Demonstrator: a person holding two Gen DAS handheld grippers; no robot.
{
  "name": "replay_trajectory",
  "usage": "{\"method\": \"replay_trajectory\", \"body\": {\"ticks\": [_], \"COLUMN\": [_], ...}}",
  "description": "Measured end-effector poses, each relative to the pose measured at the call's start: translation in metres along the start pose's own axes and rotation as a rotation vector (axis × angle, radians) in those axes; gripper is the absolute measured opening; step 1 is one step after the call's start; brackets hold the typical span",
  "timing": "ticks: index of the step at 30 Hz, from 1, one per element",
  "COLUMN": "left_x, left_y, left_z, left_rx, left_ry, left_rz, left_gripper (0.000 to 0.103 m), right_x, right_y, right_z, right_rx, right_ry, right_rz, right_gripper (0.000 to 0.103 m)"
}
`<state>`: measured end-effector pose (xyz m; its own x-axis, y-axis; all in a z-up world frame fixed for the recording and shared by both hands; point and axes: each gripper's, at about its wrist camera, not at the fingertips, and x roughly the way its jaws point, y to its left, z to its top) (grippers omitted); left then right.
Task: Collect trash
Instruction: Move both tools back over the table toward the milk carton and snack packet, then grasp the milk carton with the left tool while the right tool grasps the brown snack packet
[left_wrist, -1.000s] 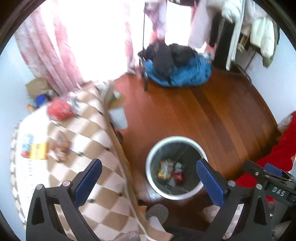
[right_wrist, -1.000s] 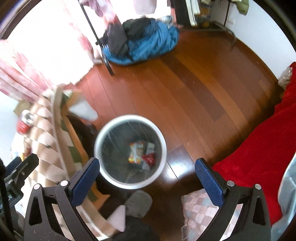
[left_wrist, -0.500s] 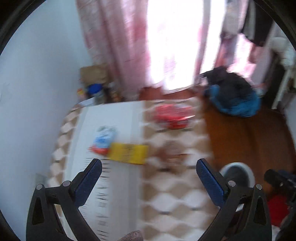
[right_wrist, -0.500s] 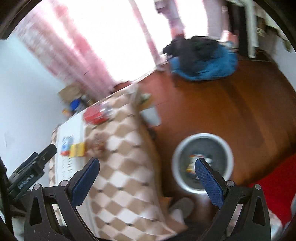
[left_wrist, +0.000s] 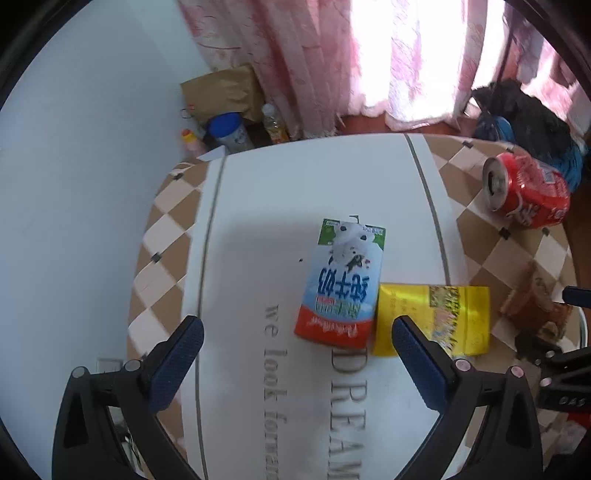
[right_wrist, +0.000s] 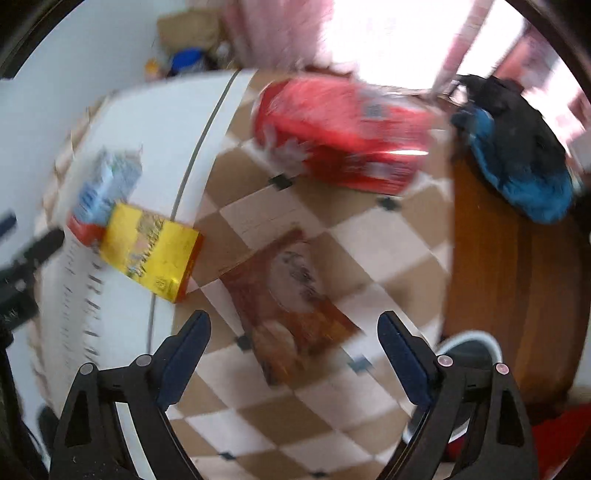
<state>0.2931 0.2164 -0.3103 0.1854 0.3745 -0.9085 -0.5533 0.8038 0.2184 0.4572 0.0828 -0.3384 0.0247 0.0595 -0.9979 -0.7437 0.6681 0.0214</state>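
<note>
- Now hovering over a desk (left_wrist: 332, 177) in a white and brown-checked cloth; four pieces of trash left on it, waste bin (right_wrist: 469, 341) on the wooden floor just past the desk edge
- Left claw (left_wrist: 297, 341) wide open and empty, above the near end of a milk carton (left_wrist: 341, 284); yellow snack box (left_wrist: 432, 319) touching that carton's side
- Right claw (right_wrist: 293, 341) pointing down over a brown snack wrapper (right_wrist: 291, 295), jaws closing but nothing pressed between them yet
- Likely risks: flat wrapper slipping under the pads, or cloth pinched along with it; left pads catching the yellow box because it sits hard against the carton; crushed red soda can (left_wrist: 526, 194) rolling off if the cloth gets tugged
- Carton lying flat, long axis running away from the left camera, red end nearest
- Wrapper flat, long axis diagonal across the right view
- Can on its side, open top facing left in the left view
</note>
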Motion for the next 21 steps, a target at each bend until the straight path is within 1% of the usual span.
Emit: {"method": "replay_trajectory", "body": {"ticks": [1,3,4,6,8,9,10,11,12,13,14,18,21], "left_x": [0.005,0.014,0.018,0.029,0.036,0.037,0.035,0.035,0.035,0.035,0.034,0.035,0.037], "left_y": [-0.001,-0.005,-0.008,-0.011,-0.012,-0.011,-0.009,-0.005,-0.002,0.002,0.006,0.021,0.029], "left_z": [0.004,0.011,0.015,0.022,0.026,0.027,0.029,0.030,0.032,0.032,0.031,0.022,0.013], "left_rx": [0.014,0.028,0.031,0.033,0.026,0.016,-0.006,-0.026,-0.045,-0.058,-0.072,-0.129,-0.157], "left_ry": [0.015,0.037,0.049,0.074,0.100,0.103,0.098,0.102,0.108,0.106,0.103,0.106,0.102], "left_rz": [-0.014,-0.052,-0.069,-0.096,-0.123,-0.141,-0.165,-0.176,-0.180,-0.179,-0.174,-0.148,-0.148], "left_gripper": [0.103,0.103,0.103,0.103,0.093,0.081,0.063,0.055,0.047,0.047,0.047,0.047,0.047], "right_x": [0.006,0.014,0.012,0.009,0.009,0.009,0.009,0.008,0.008,0.008,0.007,0.008,0.012], "right_y": [0.003,0.002,-0.001,-0.014,-0.035,-0.046,-0.052,-0.058,-0.062,-0.062,-0.063,-0.056,-0.042], "right_z": [0.001,0.002,0.001,0.001,-0.002,-0.005,-0.005,-0.006,-0.006,-0.006,-0.006,0.002,0.012], "right_rx": [-0.016,-0.006,0.018,0.116,0.271,0.339,0.381,0.403,0.406,0.399,0.385,0.298,0.249], "right_ry": [0.016,0.027,0.009,-0.010,-0.023,-0.021,-0.025,-0.020,-0.013,-0.010,-0.014,-0.017,-0.012], "right_rz": [-0.015,-0.002,0.001,-0.008,0.016,0.055,0.089,0.107,0.113,0.118,0.118,0.064,0.023], "right_gripper": [0.084,0.070,0.065,0.062,0.062,0.062,0.065,0.068,0.078,0.082,0.084,0.084,0.084]}}
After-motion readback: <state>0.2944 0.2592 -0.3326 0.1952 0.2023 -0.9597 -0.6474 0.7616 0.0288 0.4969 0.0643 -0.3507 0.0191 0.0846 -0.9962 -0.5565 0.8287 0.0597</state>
